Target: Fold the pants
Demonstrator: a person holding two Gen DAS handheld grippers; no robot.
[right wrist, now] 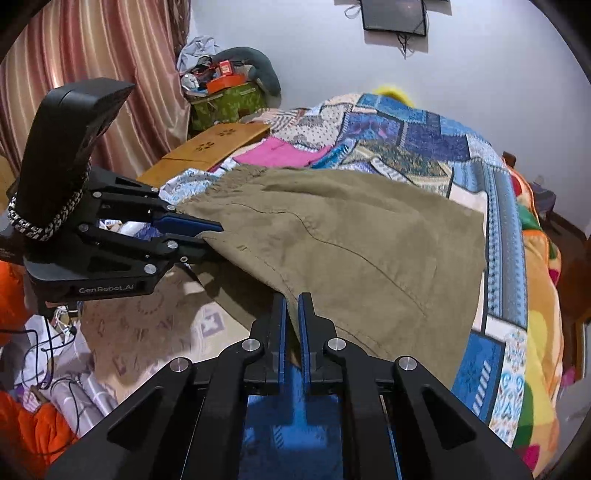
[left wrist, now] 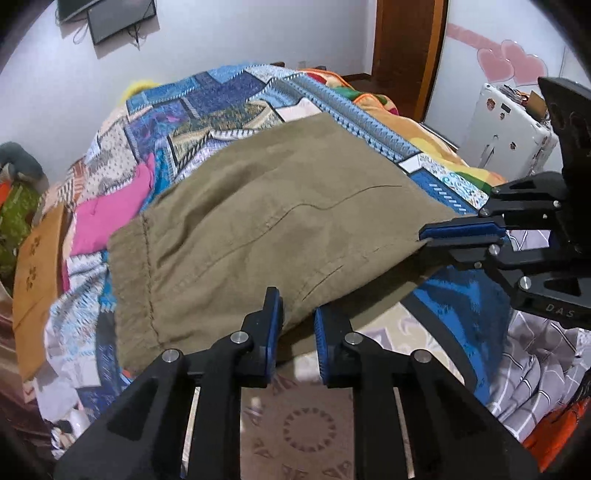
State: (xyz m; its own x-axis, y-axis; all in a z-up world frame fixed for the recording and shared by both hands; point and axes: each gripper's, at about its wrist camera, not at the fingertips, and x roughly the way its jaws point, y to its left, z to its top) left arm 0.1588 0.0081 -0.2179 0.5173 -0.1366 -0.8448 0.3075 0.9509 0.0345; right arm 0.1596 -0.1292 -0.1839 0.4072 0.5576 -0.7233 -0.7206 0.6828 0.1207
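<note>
The pants (left wrist: 258, 221) lie spread on the quilt (left wrist: 221, 107) that covers the bed, their near edge lifted off it. The left gripper (left wrist: 298, 325) meets that near edge in the left wrist view, and the right gripper (left wrist: 436, 240) holds the corner to its right. A wooden board (right wrist: 207, 147) lies at the bed's left side, with a screen (right wrist: 393, 16) on the wall behind.
</note>
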